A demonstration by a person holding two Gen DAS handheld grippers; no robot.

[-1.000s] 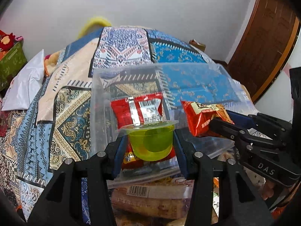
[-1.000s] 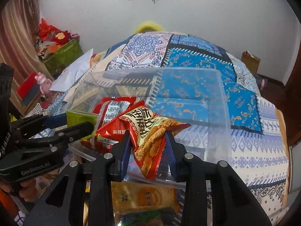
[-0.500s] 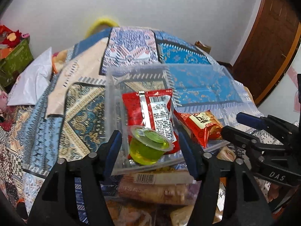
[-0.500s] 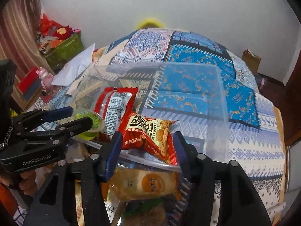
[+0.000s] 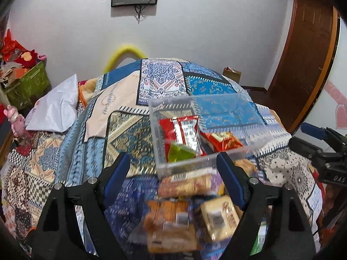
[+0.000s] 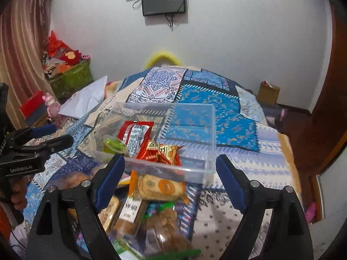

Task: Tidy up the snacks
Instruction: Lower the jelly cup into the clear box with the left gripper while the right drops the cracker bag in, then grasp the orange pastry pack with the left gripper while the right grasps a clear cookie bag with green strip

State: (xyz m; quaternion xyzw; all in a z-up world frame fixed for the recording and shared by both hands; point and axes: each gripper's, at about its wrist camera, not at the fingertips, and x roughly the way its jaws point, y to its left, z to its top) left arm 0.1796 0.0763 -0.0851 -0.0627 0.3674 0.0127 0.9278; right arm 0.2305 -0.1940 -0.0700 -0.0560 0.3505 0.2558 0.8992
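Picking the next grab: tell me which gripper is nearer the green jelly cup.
Left. The left gripper hangs just short of the green jelly cup in the clear bin; the right gripper faces the bin's other end.

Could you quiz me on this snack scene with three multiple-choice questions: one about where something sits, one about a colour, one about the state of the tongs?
1. Where is the jelly cup?
A. inside the clear box
B. on the white pillow
C. between the right tongs

2. What colour is the jelly cup?
A. blue
B. green
C. white

3. How are the left tongs and right tongs?
A. both clamped on packets
B. one open, one clamped
C. both open, holding nothing

Answers: 1 A, it lies in the box beside the red packet. 2 B, it shows yellow-green. 3 C, both have just been opening, with nothing gripped.
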